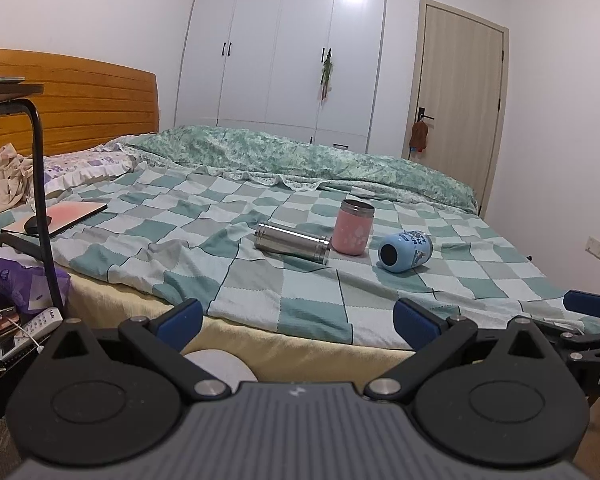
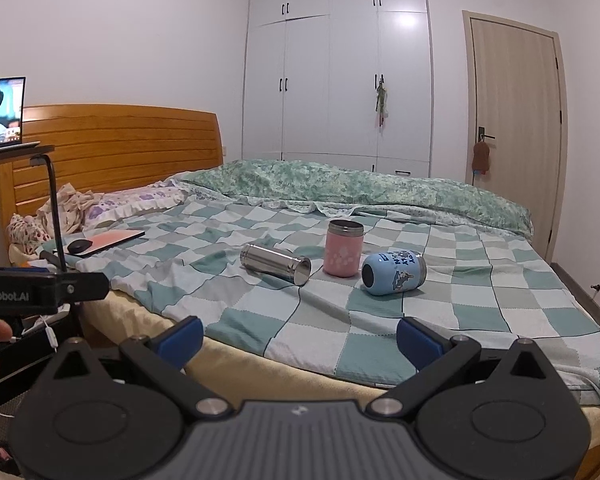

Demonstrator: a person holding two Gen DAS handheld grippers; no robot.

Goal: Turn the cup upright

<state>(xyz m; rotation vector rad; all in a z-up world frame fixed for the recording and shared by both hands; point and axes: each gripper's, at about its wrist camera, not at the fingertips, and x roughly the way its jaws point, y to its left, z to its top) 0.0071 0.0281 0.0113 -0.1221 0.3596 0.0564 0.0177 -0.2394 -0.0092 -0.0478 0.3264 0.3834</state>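
Note:
Three cups sit on the checked bedspread (image 1: 260, 288). A steel cup (image 1: 292, 242) (image 2: 275, 263) lies on its side. A pink cup (image 1: 352, 227) (image 2: 343, 248) stands upright beside it. A blue cup (image 1: 405, 251) (image 2: 393, 273) lies on its side to the right, its base towards me. My left gripper (image 1: 298, 322) is open and empty at the bed's near edge, well short of the cups. My right gripper (image 2: 300, 338) is open and empty, also short of the cups. One blue finger of the right gripper (image 1: 592, 306) shows at the right of the left wrist view.
A closed laptop with a mouse (image 1: 56, 218) lies on the bed at left. A black stand (image 1: 40, 200) holds an open laptop (image 2: 0, 114). A folded green quilt (image 1: 300, 156) lies behind the cups. A bedside clutter with a remote (image 1: 36, 322) sits at lower left.

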